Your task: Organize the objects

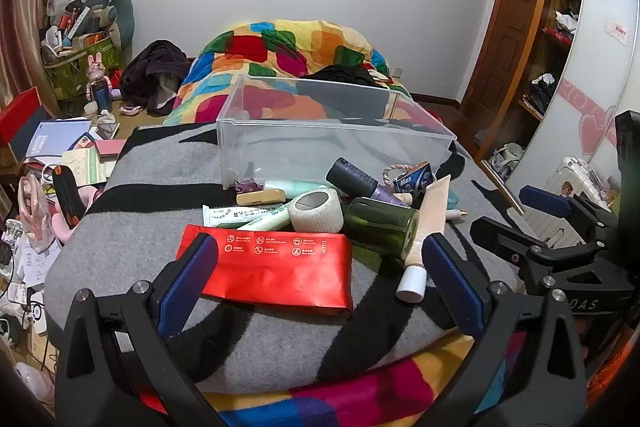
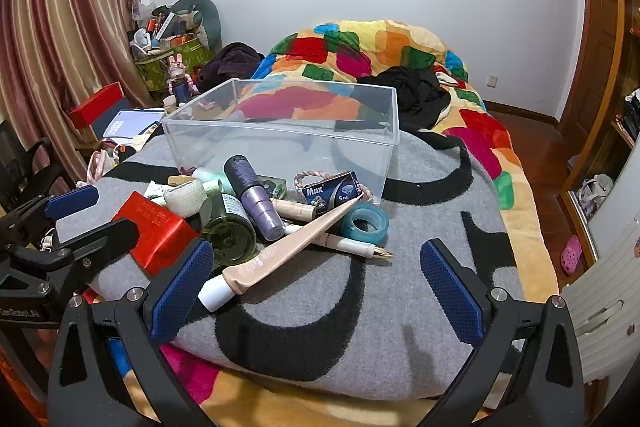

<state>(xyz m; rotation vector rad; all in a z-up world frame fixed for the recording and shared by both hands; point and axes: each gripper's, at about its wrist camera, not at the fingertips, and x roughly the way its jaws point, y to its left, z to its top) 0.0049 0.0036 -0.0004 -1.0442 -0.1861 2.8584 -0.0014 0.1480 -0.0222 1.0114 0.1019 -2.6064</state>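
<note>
An empty clear plastic bin [image 1: 332, 143] [image 2: 280, 135] stands on a grey and black blanket [image 1: 168, 203] [image 2: 420, 203]. In front of it lies a pile: a red pouch [image 1: 276, 269] [image 2: 156, 231], a green jar [image 1: 380, 227] [image 2: 228, 227], a white bandage roll [image 1: 316, 211] [image 2: 186, 199], a beige tube with a white cap [image 1: 426, 231] [image 2: 276, 255], a purple bottle [image 1: 360, 183] [image 2: 256, 199], a blue tape roll [image 2: 366, 223], a pen [image 2: 352, 247] and a blue Max box [image 1: 412, 179] [image 2: 332, 191]. My left gripper [image 1: 320, 267] is open around the red pouch, apart from it. My right gripper [image 2: 316, 283] is open, near the tube's cap.
A colourful quilt [image 1: 288, 47] [image 2: 360, 47] with dark clothes lies behind the bin. Cluttered boxes, books and a toy rabbit [image 1: 98, 79] fill the left side. A wardrobe [image 1: 560, 27] stands at the right. The right gripper shows in the left wrist view [image 1: 560, 227].
</note>
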